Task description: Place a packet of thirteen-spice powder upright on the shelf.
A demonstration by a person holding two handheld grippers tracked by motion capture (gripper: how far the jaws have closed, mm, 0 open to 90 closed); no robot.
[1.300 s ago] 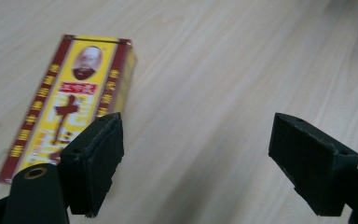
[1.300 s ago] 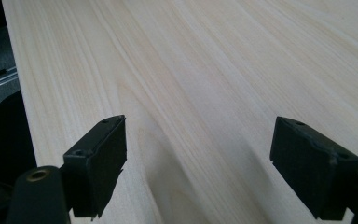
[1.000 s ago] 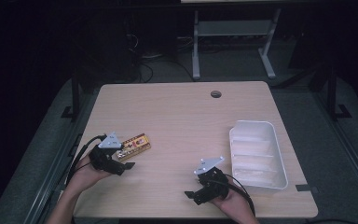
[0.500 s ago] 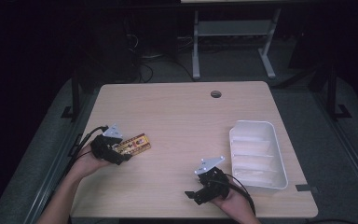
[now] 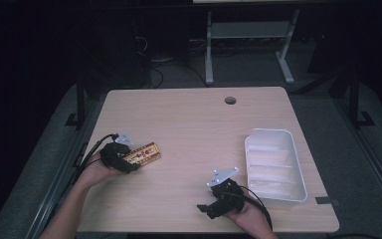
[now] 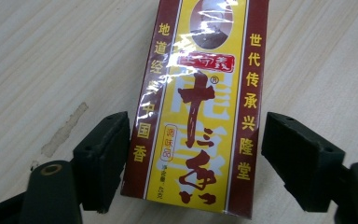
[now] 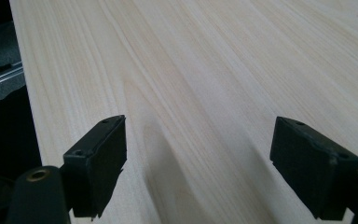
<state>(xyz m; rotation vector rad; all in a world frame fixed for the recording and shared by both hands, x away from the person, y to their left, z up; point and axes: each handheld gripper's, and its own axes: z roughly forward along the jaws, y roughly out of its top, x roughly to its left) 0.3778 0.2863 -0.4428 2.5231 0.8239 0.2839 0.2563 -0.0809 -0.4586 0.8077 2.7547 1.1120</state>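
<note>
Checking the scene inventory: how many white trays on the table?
1. The white tray sits at the table's right side, just beyond the right gripper. Nothing seems to hide another.

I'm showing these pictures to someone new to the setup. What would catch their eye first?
The red-and-yellow box at the table's left, between the left gripper's jaws, which have just been closing around it; one pad looks to touch, the other stands apart. Then the white tray at the right edge.
</note>
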